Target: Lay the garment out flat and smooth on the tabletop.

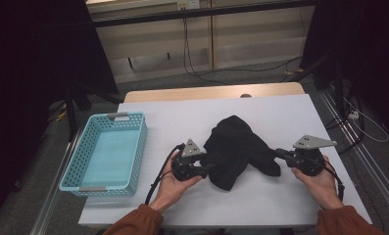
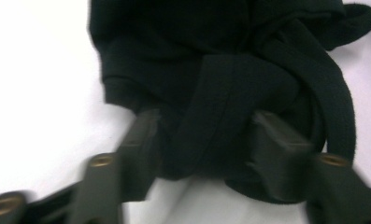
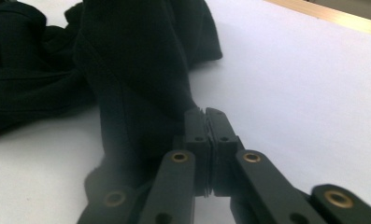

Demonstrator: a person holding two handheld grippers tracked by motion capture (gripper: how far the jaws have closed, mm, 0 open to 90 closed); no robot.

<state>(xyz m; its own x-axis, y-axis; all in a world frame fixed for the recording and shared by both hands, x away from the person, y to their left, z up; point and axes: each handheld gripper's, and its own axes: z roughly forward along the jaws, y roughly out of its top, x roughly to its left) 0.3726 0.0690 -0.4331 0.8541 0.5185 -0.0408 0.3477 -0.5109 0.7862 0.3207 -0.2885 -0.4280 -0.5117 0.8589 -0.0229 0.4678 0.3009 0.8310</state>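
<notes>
Black garment [image 1: 233,149], desk [image 1: 260,110]: right hand-held gripper [image 3: 205,122] pinches an edge; left hand-held gripper [image 2: 204,140], agape around a fold, should close fully before lifting.

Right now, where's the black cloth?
High view: the black cloth lies bunched on the white table, centre-right, between the left gripper and right gripper, with the blue basket off to its left.

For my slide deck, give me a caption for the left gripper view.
Left gripper open around a fold of black cloth on a white table.
</notes>
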